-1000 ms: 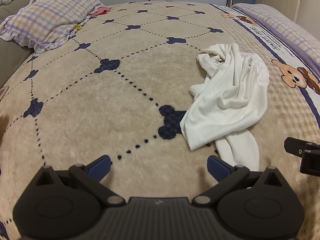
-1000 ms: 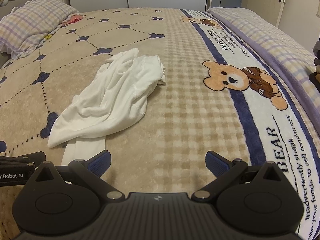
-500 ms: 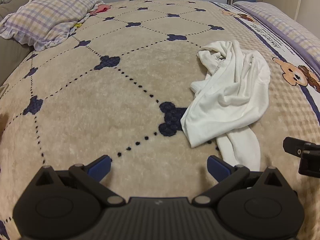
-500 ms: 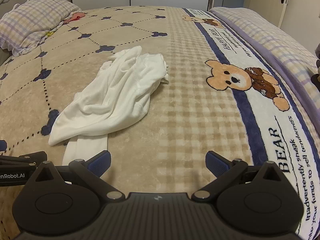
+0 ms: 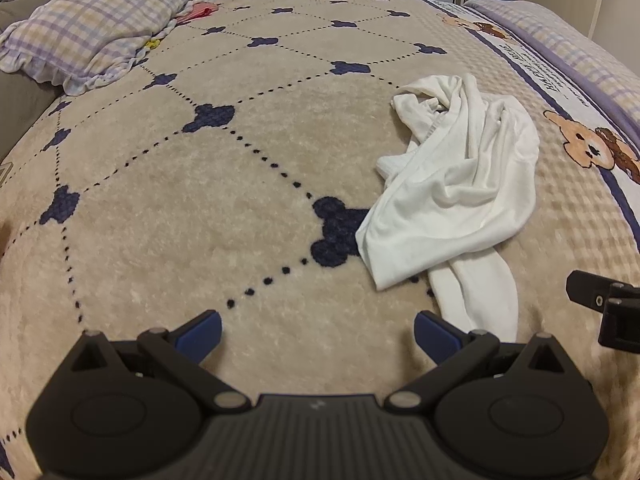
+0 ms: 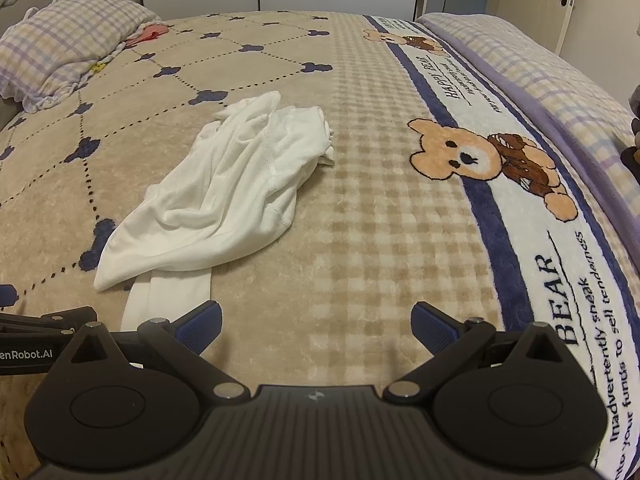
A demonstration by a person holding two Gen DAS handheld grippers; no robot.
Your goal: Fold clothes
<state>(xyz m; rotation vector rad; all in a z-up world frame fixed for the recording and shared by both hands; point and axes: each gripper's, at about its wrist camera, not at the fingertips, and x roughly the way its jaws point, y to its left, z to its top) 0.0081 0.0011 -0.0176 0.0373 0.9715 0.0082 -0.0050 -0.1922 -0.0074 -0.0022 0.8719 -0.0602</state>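
A crumpled white garment (image 5: 460, 196) lies in a heap on a beige plush blanket (image 5: 192, 216) spread over a bed, partly covering one of the blanket's navy clover-shaped marks (image 5: 336, 232). One narrow end of the garment trails toward the near edge of the bed, the rest bunched in folds behind it. The left gripper (image 5: 318, 332) hovers just short of that trailing end and to its left, jaws spread wide and holding nothing. The right gripper (image 6: 316, 326) sits on the garment's other side, also wide open and empty, its left blue fingertip (image 6: 200, 326) close beside the trailing end. Beyond the garment to the right, a cartoon bear (image 6: 484, 160) is printed on the blanket's white border; far off to the garment's left rests a checked pillow (image 5: 92, 32).
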